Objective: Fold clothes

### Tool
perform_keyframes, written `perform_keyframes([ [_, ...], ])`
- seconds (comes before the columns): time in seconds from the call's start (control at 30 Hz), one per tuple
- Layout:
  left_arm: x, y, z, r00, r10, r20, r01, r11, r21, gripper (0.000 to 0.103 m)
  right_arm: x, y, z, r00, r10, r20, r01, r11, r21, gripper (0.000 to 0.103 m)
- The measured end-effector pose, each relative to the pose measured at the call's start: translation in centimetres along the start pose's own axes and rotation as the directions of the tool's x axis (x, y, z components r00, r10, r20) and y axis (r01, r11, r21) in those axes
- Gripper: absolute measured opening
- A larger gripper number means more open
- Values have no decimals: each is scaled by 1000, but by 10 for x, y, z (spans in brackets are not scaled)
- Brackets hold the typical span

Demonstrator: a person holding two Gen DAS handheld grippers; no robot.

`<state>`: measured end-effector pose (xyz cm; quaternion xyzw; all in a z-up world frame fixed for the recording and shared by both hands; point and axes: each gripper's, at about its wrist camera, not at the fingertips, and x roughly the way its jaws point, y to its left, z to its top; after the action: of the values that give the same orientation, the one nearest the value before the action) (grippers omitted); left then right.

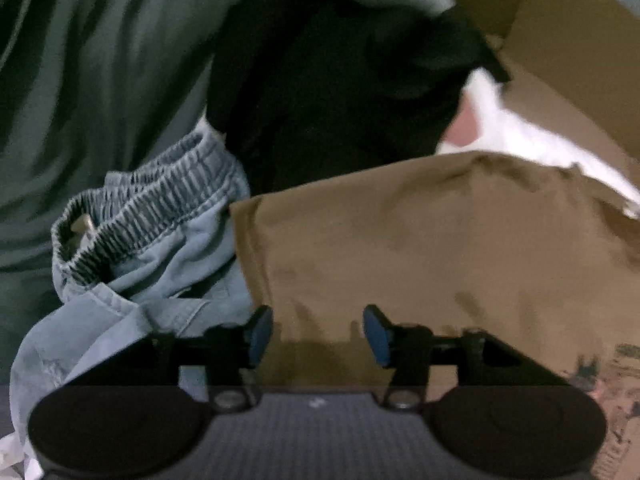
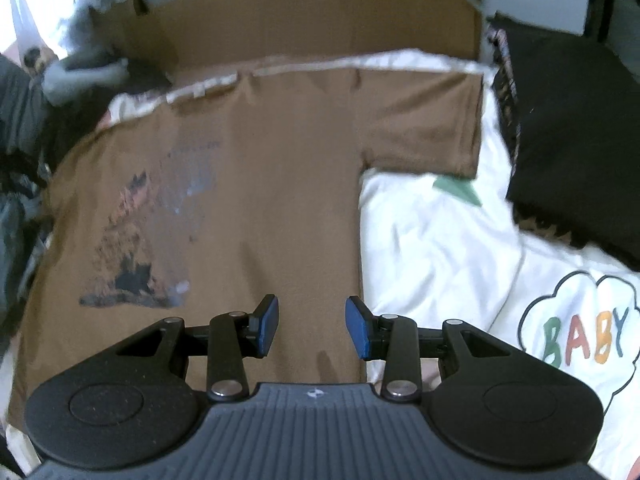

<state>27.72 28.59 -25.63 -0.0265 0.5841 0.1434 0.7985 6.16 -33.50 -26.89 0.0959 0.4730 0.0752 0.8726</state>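
A brown T-shirt [image 2: 256, 184] with a faded print lies spread flat on a white sheet [image 2: 432, 248], one sleeve [image 2: 424, 128] stretched out to the right. My right gripper [image 2: 312, 326] is open and empty, just above the shirt's lower right edge. In the left wrist view the same brown shirt [image 1: 440, 248] fills the right side, its edge facing me. My left gripper [image 1: 318, 334] is open and empty, low over that edge of the shirt.
Light blue denim shorts [image 1: 152, 240] with an elastic waist lie left of the shirt, beside a dark green garment [image 1: 88, 92] and a black one [image 1: 336, 92]. A black cushion [image 2: 576, 152] sits at the right. A cardboard panel [image 2: 312, 20] stands behind.
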Motion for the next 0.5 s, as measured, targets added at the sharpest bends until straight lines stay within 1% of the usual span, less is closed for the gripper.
perform_keyframes([
  [0.13, -33, -13, -10, 998, -36, 45, 34, 999, 32, 61, -20, -5, 1, 997, 6, 78, -7, 1000, 21, 53],
  [0.23, -54, -23, -19, 994, -70, 82, 66, 996, 58, 65, -33, -8, 1, 992, 5, 124, -8, 1000, 21, 56],
  [0.33, -62, -25, -33, 989, -103, 108, 94, 991, 91, 71, -46, -10, 2, 986, 2, 169, -5, 1000, 13, 66],
  [0.37, -67, -25, -40, 987, -111, 113, 100, 990, 101, 71, -50, -11, 2, 983, 5, 184, -8, 1000, 15, 69],
  [0.47, -81, -20, -61, 983, -132, 129, 118, 986, 116, 72, -62, -14, 3, 975, 25, 220, -30, 999, 19, 74],
  [0.5, -84, -18, -69, 982, -139, 128, 123, 985, 122, 72, -65, -15, 3, 973, 29, 228, -33, 999, 16, 75],
])
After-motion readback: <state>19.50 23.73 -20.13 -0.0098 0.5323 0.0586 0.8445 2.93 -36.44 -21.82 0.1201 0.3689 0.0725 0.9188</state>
